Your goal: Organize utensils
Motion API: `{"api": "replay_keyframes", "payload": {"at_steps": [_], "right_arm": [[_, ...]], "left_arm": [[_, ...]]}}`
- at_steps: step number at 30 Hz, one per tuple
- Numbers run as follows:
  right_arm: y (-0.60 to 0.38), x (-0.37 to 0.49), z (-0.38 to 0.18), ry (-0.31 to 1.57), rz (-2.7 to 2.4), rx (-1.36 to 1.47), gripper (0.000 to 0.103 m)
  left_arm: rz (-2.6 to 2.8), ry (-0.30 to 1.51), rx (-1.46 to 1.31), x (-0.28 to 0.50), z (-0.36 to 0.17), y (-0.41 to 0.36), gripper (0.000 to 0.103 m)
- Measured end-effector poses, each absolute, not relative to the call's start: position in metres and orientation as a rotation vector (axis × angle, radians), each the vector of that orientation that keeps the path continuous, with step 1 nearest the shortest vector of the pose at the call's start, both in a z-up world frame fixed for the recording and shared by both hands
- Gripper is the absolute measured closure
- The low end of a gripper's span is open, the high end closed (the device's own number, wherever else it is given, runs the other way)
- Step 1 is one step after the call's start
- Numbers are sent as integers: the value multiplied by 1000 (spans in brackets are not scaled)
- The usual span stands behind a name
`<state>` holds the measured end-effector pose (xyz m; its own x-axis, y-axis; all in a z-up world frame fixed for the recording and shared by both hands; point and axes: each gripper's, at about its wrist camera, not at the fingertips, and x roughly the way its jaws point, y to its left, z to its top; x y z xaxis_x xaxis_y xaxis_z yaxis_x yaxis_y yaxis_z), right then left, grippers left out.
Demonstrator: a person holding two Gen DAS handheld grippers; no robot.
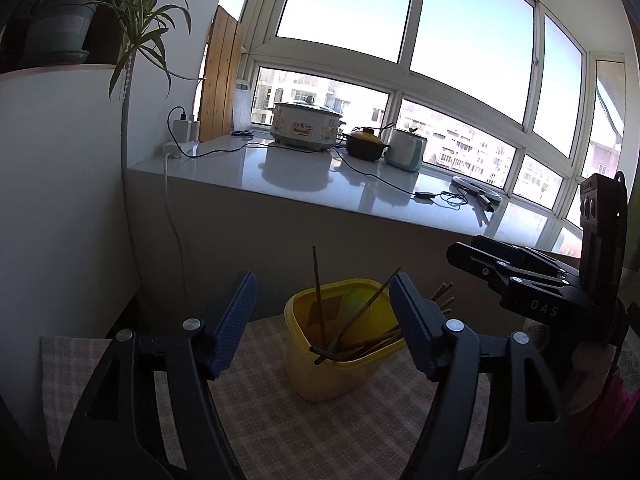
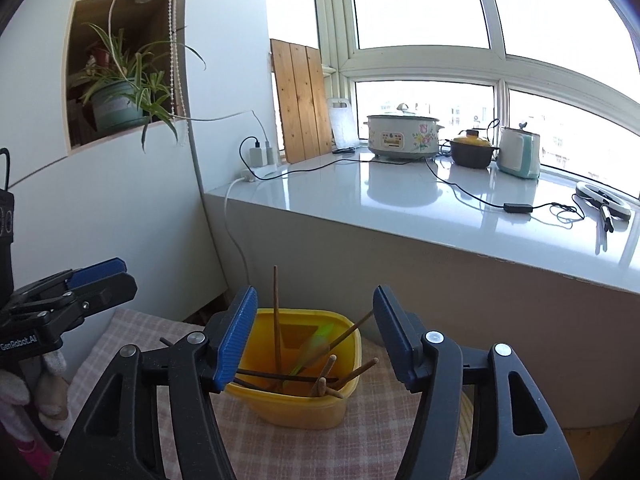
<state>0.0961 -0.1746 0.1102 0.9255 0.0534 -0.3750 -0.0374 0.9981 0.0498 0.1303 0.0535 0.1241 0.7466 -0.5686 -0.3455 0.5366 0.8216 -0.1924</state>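
A yellow plastic tub (image 1: 320, 376) stands on a checked cloth (image 1: 320, 432) and holds several brown wooden chopsticks (image 1: 352, 344), some upright, some leaning on the rim. It also shows in the right wrist view (image 2: 296, 404) with the chopsticks (image 2: 276, 320). My left gripper (image 1: 324, 300) is open and empty, just in front of the tub. My right gripper (image 2: 314, 320) is open and empty, also facing the tub. Each gripper shows in the other's view: the right one (image 1: 520, 276) and the left one (image 2: 72, 292).
The checked cloth (image 2: 360, 440) covers a small table. Behind it a white counter (image 2: 440, 200) under the window carries an electric cooker (image 2: 404, 132), a dark clay pot (image 2: 472, 152), a kettle (image 2: 520, 152), cables and a ring light (image 2: 604, 200). A potted plant (image 2: 120, 100) sits in a shelf at left.
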Motion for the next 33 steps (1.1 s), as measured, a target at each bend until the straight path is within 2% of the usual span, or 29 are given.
{"api": "replay_keyframes", "payload": {"at_steps": [4, 6, 11, 21, 33], "right_arm": [[-178, 88, 110, 368, 31, 74, 36], [-178, 83, 109, 363, 19, 82, 35], [-177, 70, 104, 346, -23, 80, 28], [-178, 50, 83, 362, -92, 95, 22], [-172, 38, 68, 365, -153, 81, 19]], "left_arm": [[-567, 384, -68, 113, 119, 59, 21], [-549, 372, -59, 104, 117, 61, 12], [-517, 352, -19, 81, 107, 59, 2], [-485, 413, -19, 60, 81, 56, 0], [-358, 457, 17, 54, 62, 53, 0]]}}
